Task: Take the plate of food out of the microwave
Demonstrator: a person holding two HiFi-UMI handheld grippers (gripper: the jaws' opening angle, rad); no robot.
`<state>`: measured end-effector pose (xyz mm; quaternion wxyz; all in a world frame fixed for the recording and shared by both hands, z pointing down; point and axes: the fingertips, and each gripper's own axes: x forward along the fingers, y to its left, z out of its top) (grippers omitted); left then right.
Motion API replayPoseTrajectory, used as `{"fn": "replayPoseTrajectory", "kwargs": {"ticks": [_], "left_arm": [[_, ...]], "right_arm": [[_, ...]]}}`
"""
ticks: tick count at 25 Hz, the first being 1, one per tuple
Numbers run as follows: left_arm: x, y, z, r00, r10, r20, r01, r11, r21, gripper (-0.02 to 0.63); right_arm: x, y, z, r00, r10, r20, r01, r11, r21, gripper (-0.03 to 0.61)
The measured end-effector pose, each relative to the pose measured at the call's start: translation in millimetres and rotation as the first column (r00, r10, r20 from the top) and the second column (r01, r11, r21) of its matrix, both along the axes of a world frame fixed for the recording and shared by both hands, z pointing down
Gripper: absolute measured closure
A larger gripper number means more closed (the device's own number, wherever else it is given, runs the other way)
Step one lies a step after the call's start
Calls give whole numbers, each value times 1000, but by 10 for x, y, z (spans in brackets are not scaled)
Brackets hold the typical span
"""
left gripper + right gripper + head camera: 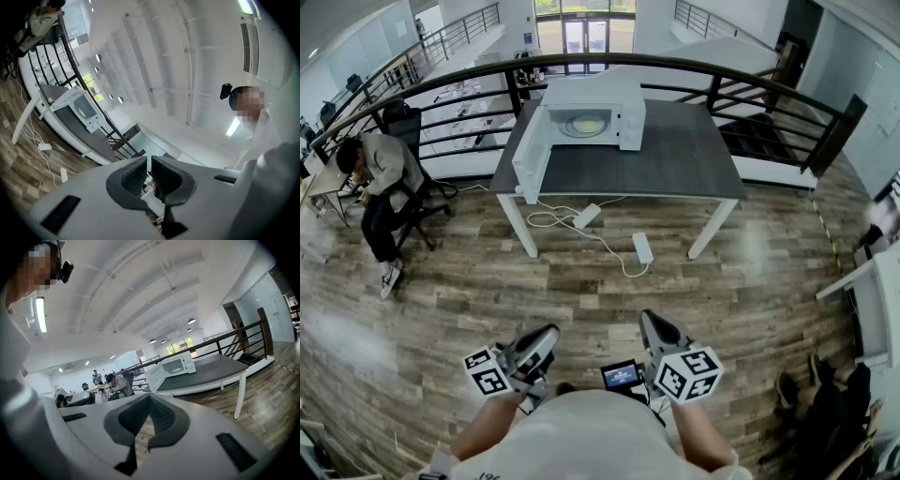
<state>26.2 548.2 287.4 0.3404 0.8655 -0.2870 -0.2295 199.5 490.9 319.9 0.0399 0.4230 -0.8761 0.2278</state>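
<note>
A white microwave [598, 112] stands at the back left of a dark grey table [675, 159], far ahead of me. Its door [530, 155] hangs open to the left. Inside sits a plate of yellowish food [586, 124]. Both grippers are low and close to my body, well away from the table. My left gripper [549, 332] is shut and empty, and in the left gripper view it [149, 161] tilts upward with the microwave [77, 108] small at the left. My right gripper [649, 320] is shut and empty too; beyond its jaws [149, 397] stands the microwave [176, 365].
Wood floor lies between me and the table. A power strip [586, 217], an adapter [642, 248] and white cables lie under the table's front. A person sits on a chair [380, 173] at the left. A curved black railing [675, 66] runs behind the table.
</note>
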Motion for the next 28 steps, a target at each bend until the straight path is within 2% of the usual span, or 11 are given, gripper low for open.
{"fn": "replayPoseTrajectory", "kwargs": {"ticks": [28], "left_arm": [[-8,34,33,1000,-1,11,1,1000,14,580]], "right_arm": [[102,-8,-65,998,39,-44,-35,997,68,589]]}}
